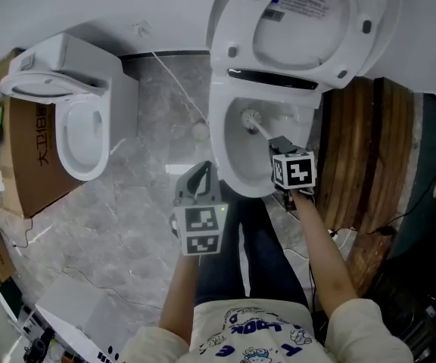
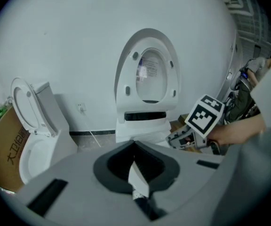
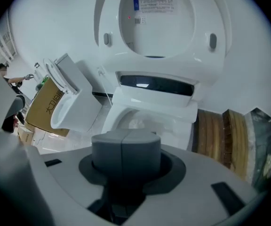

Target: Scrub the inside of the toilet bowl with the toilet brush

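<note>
A white toilet [image 1: 222, 153] stands with its lid and seat [image 1: 309, 21] raised against the wall. The toilet brush [image 1: 250, 118] has its white head down inside the bowl, and its handle slants back into my right gripper [image 1: 279, 144], which is shut on it above the bowl's front right rim. In the right gripper view the jaws [image 3: 126, 147] are pressed together, with the brush head [image 3: 136, 123] pale in the bowl beyond them. My left gripper [image 1: 201, 175] hangs shut and holds nothing, just in front of the bowl's left side. In the left gripper view its jaws [image 2: 135, 147] face the toilet [image 2: 142, 126].
A second white toilet [image 1: 82, 131] sits at the left beside a cardboard box [image 1: 32, 157]. Wooden planks [image 1: 362, 150] stand right of the bowl. A thin cable [image 1: 176, 82] trails over the grey marble floor. The person's legs are below the bowl.
</note>
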Motion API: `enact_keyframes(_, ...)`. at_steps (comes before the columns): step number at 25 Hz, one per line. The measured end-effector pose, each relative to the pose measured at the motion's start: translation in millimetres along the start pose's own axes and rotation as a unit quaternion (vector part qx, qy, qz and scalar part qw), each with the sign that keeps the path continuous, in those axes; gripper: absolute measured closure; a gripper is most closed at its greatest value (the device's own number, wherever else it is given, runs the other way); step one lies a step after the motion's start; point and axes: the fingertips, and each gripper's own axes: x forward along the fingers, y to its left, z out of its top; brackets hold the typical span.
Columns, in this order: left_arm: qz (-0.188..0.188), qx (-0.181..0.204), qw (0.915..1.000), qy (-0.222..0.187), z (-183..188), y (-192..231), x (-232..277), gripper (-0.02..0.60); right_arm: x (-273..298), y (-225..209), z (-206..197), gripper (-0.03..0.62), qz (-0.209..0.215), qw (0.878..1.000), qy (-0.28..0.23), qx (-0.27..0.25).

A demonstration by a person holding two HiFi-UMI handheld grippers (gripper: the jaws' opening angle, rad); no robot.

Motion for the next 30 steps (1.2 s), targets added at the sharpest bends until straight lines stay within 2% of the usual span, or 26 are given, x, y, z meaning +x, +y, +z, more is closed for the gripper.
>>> enact_keyframes(5, 0.008, -0.005, 0.9997, -0.024, 22.2, -2.5, -21.0, 0.578, -48.1, 4.1, 10.8, 0.428, -0.020, 0.999, -0.028, -0.023)
enact_keyframes(14, 0.008, -0.012, 0.9974, -0.071, 64.4, -18.5, -59.1, 0.578, -123.5, 20.6, 12.8, 0.428, -0.018, 0.998, -0.063, 0.024)
enact_keyframes(30, 0.025, -0.015, 0.9891, -0.144, 131.1, -24.9, -125.7, 0.578, -237.5, 35.1, 33.7, 0.427, -0.023, 0.986, -0.159, 0.041)
